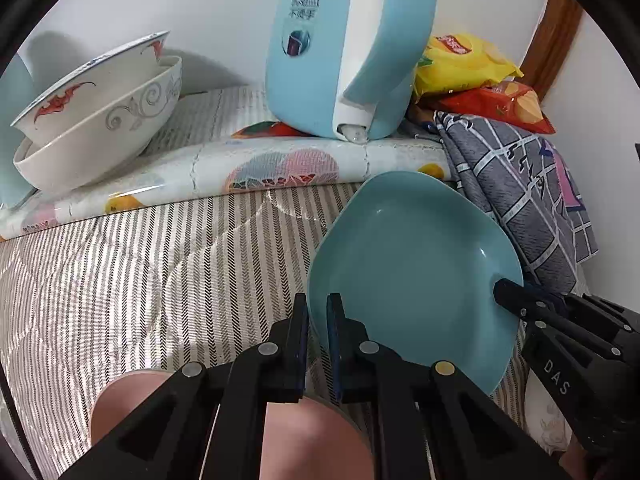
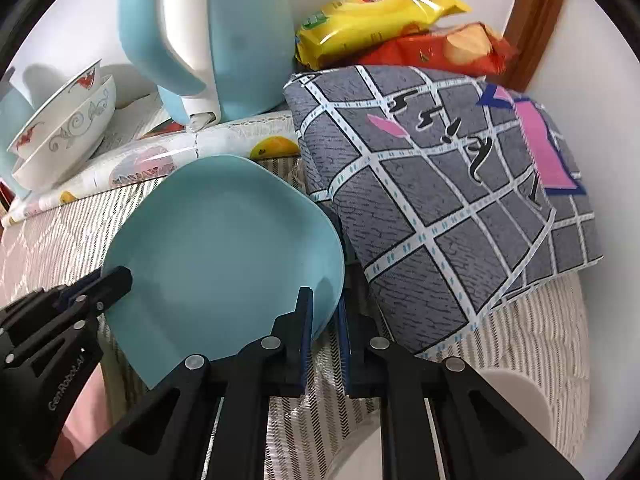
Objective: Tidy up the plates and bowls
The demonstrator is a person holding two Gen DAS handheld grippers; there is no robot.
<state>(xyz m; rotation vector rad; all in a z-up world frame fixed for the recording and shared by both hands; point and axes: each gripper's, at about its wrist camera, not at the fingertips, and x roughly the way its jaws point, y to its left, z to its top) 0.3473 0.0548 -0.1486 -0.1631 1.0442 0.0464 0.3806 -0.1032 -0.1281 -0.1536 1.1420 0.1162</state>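
A teal square-ish plate (image 1: 416, 268) (image 2: 224, 248) sits tilted over the striped bedding, held from both sides. My left gripper (image 1: 318, 316) is shut on its left rim, with the rim pinched between the two fingers. My right gripper (image 2: 324, 312) is shut on the opposite rim, next to the grey cloth. Each gripper also shows in the other view: the right gripper (image 1: 506, 288) at the plate's far edge, the left gripper (image 2: 118, 278) at its near-left edge. At the back left, a red-patterned bowl (image 1: 92, 80) lies nested and tilted in a grey-scroll white bowl (image 1: 104, 136) (image 2: 68, 136).
A pale blue kettle (image 1: 348, 40) stands on a fruit-print mat (image 1: 240, 172) behind the plate. Yellow (image 1: 464, 64) and red (image 1: 504, 108) snack bags lie by the wall. A folded grey checked cloth (image 2: 440, 200) crowds the plate's right side. A person's knee (image 1: 300, 440) is below.
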